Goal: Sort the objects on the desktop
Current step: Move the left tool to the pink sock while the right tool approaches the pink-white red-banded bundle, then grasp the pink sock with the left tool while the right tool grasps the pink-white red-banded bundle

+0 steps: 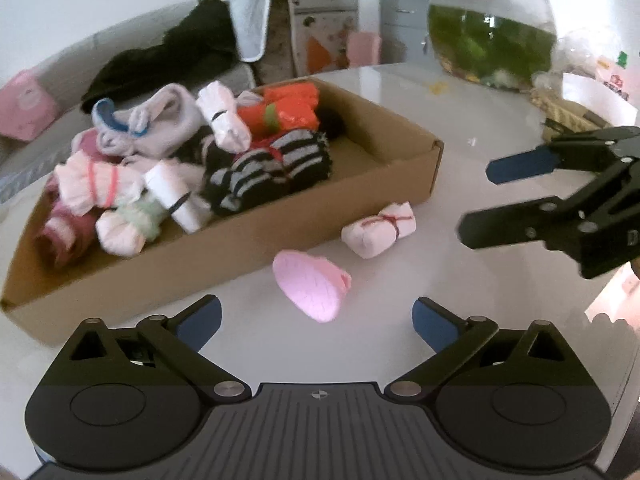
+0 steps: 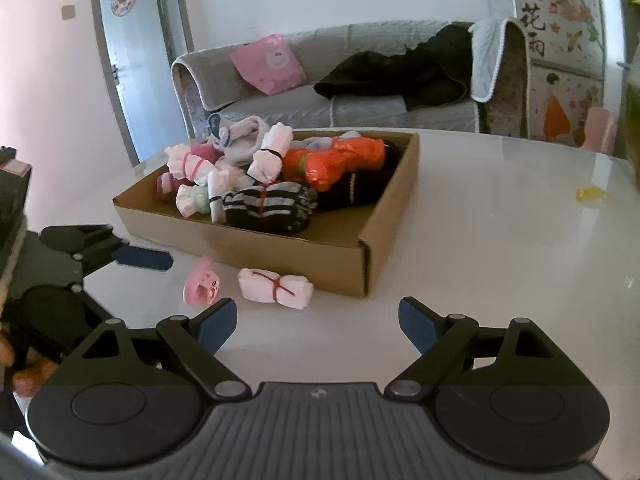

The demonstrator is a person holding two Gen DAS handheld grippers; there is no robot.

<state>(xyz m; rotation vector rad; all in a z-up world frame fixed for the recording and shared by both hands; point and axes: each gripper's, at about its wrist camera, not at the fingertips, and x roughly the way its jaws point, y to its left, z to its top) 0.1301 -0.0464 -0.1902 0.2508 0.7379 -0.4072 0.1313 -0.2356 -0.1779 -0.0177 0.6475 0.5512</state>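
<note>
A brown cardboard box (image 1: 248, 240) (image 2: 320, 254) on the white table holds several rolled sock bundles. Two items lie on the table in front of it: a pink sock (image 1: 312, 290) (image 2: 202, 282) and a white bundle tied with red band (image 1: 380, 226) (image 2: 276, 288). My left gripper (image 1: 316, 324) is open and empty, just short of the pink sock. My right gripper (image 2: 318, 326) is open and empty, just short of the white bundle. The right gripper also shows in the left wrist view (image 1: 480, 200), and one finger of the left gripper in the right wrist view (image 2: 140, 258).
A glass fishbowl with green water (image 1: 492, 28) stands at the far side of the table, with bags (image 1: 592, 76) beside it. A small yellow scrap (image 2: 590, 193) lies on the table. A grey sofa (image 2: 320, 92) with dark clothes stands behind the table.
</note>
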